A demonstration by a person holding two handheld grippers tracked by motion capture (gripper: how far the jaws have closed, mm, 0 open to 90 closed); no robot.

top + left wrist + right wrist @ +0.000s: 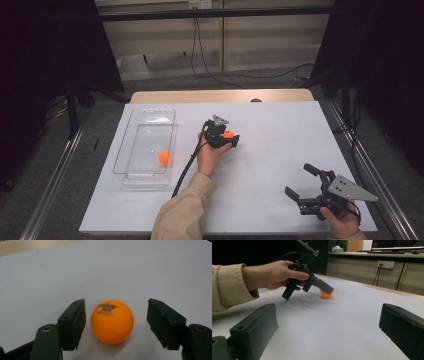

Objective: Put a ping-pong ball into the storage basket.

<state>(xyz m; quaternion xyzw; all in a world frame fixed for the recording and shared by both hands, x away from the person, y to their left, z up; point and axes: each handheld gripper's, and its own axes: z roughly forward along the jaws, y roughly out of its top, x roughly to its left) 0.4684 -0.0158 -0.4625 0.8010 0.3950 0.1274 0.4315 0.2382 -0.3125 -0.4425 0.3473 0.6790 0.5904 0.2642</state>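
left tongs (113, 322) straddle the orange ball (112, 321), pads apart, print upward; right tongs (303, 183) gape.

The small orange plastic ball (112, 321), low in the middle of the left gripper view, carries dark print on its upper face: a curved brand line too blurred to read, a short row of digits beneath, and smaller lettering under that, also illegible.
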